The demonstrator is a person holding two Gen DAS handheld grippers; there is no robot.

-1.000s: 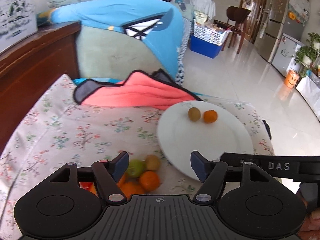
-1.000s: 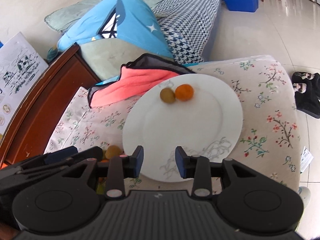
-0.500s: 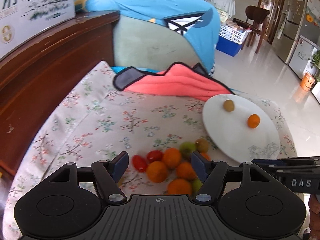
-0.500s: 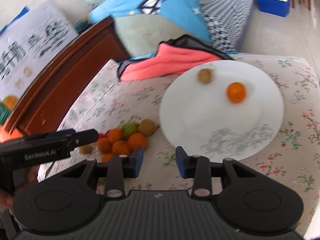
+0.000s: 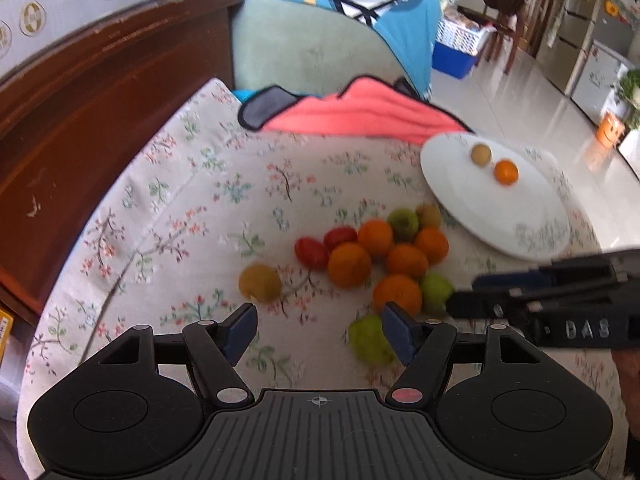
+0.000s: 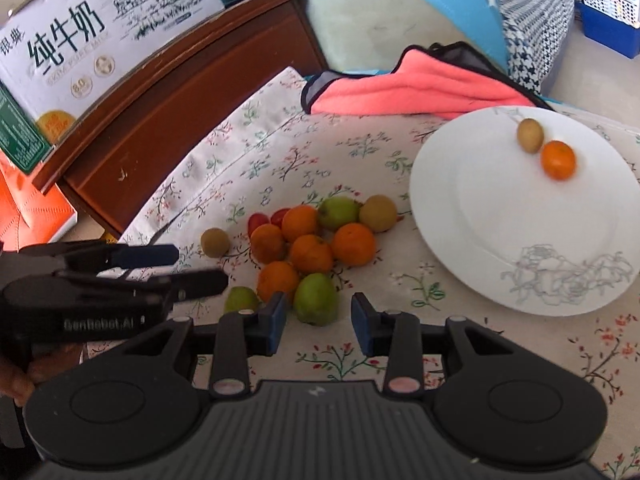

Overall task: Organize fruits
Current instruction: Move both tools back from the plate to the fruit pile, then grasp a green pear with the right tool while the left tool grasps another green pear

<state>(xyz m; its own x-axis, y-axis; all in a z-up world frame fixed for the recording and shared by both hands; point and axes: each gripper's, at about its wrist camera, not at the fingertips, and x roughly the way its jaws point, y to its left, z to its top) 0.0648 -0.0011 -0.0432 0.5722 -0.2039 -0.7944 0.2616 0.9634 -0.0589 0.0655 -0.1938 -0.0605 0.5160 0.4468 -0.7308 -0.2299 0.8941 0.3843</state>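
A heap of small loose fruits (image 6: 308,240), oranges, green ones, brownish ones and red tomatoes, is shown at the centre of both views on a floral-printed cloth surface (image 6: 400,152), with a round white ceramic plate (image 6: 480,248) lying just beside it toward the right of the frame. Two pieces are already held by the plate near its upper rim: a brownish round fruit (image 6: 530,135) and a small orange (image 6: 558,159), touching.

The left gripper (image 5: 318,332) is seen with its jaws set fairly wide and nothing between them, hovering over the lower edge of the heap. The right gripper (image 6: 318,322) is held with a narrower gap, also empty, a green pear-shaped fruit (image 6: 316,298) sitting just beyond its fingertips.

A reach toward the heap appears to be in hand; the next move is judged to call for a slightly wider right opening before the green fruit is enclosed, then a carry rightward to the plate.

Bare plate surface is left across the middle and lower part. The cloth's lower right is open, while a dark wooden ledge (image 6: 200,92) and a folded pink cloth (image 6: 420,88) bound the upper left and top.
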